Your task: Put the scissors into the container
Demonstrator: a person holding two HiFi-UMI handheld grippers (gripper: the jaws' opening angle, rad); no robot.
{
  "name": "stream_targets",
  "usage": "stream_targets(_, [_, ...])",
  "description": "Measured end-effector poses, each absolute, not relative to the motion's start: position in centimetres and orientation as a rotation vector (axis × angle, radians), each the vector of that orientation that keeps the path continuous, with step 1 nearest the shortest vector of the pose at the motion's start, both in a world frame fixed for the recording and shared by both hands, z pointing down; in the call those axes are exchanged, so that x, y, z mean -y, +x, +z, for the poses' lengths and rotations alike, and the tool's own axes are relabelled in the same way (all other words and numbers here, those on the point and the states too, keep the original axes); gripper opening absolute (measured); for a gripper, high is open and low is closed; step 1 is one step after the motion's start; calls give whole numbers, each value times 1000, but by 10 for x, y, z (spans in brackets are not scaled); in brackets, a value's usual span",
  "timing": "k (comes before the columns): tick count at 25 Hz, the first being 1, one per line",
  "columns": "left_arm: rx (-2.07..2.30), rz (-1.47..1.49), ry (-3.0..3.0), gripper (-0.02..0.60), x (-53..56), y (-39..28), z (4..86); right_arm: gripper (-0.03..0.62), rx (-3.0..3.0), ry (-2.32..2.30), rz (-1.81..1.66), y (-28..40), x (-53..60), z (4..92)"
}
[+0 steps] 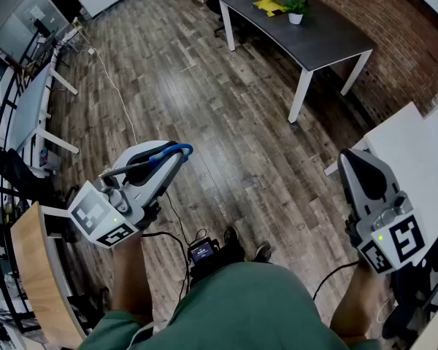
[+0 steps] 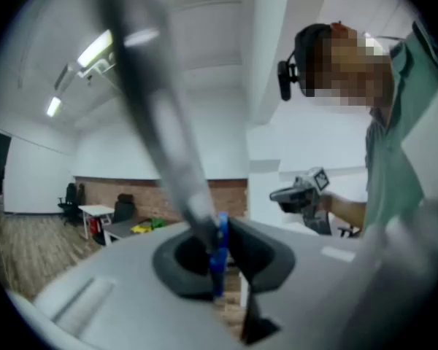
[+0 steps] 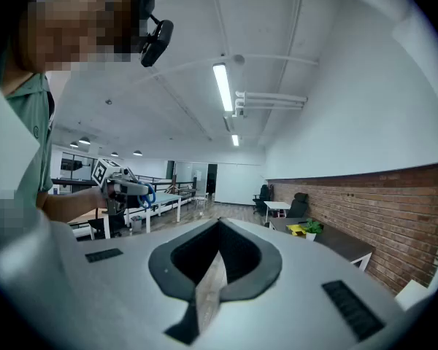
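The scissors (image 2: 218,261) are in your left hand-held gripper (image 1: 174,160). Its jaws are nearly closed and pinch the blue handle. The grey blades stick back over the gripper, towards you, and look blurry up close.

No view shows a container, so I think your first job is to find it. Hold tight while you look, because a thin handle can slip or swing in the jaws. Mind the blades, since they point your way. When you reach the container, I would tip the gripper so the blades go in first. Open the jaws only when the scissors are low inside.

Your right hand-held gripper (image 3: 217,265) has nothing in it. Its jaws are almost together, with just a thin slit between them. It could hold the container steady if it wobbles.

A white counter (image 1: 416,141) sits just beside the right gripper. Far ahead of both grippers is a dark table (image 1: 314,39) with a small plant (image 1: 296,7) on it. A wooden floor (image 1: 226,122) lies below both grippers. A brick wall (image 1: 394,28) stands past the table.
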State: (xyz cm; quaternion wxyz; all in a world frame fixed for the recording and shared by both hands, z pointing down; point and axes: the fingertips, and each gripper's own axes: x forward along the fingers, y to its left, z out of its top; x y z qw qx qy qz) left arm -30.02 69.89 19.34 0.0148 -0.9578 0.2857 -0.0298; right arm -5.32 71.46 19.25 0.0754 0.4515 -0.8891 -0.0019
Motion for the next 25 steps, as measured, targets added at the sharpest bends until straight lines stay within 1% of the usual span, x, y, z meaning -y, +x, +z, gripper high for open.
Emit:
stream_targets(10, [-892,-114,-2973,48,-676,-301,202,5,2675,1360,-15,-72,-694,201])
stream_targets(17, [-887,-272,-2835,48,-648,-283,210,5,2685,1331,-75,-119,-672,206])
stream_targets(25, [-778,-236,-2841,48,-622,-268,212,5,2686,1354,-121,-157,-641,206])
